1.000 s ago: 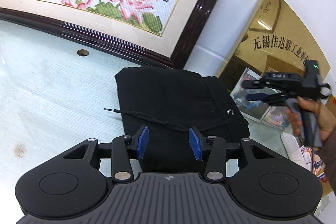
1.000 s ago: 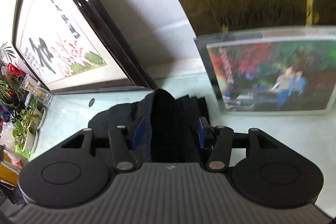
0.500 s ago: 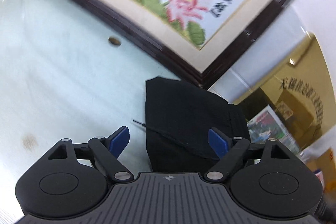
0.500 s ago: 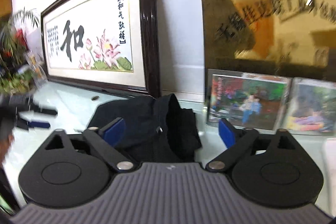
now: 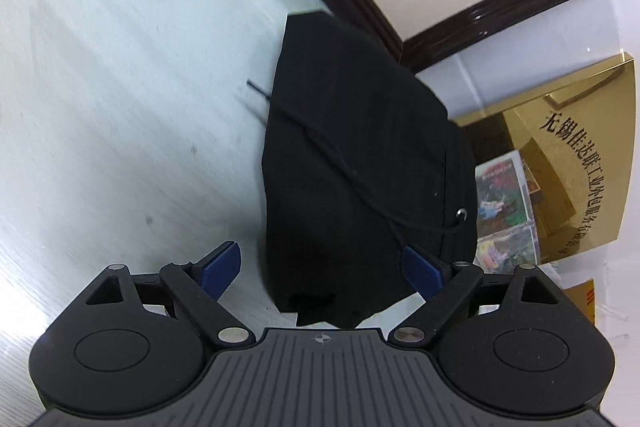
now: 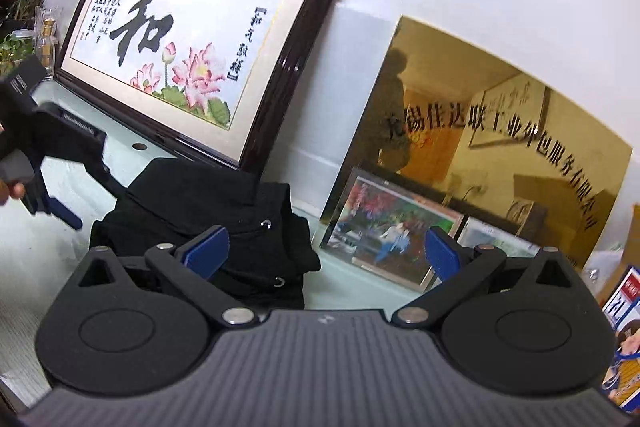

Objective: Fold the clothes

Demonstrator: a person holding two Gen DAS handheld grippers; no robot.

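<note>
The pale table [image 5: 120,107] carries the whole scene, its back edge lined with a framed lotus embroidery [image 6: 188,59], a gold plaque [image 6: 500,147] and two framed photographs [image 6: 396,231] propped against the wall. Against that back edge, just in front of the embroidery's lower corner, lies the black garment [image 5: 352,167], already gathered into a compact, roughly rectangular bundle, and by my reading the folding itself is mostly done. What is left looks like tidying: a layer of cloth sits loosely stacked on the side nearest the photographs, and the drawstring [image 5: 320,147] trails across the top, its tip poking out over bare table toward the open side. My left gripper [image 5: 324,271] hovers over the bundle's near end, jaws opening and pressing on nothing, the cloth below and between them but not pinched. My right gripper [image 6: 324,251] is drawn back from the bundle's photograph side, jaws spread to their widest and empty. Both hands have let go; whether another fold is planned, I cannot tell. Small metal eyelets [image 6: 266,224] show on the uppermost layer.
</note>
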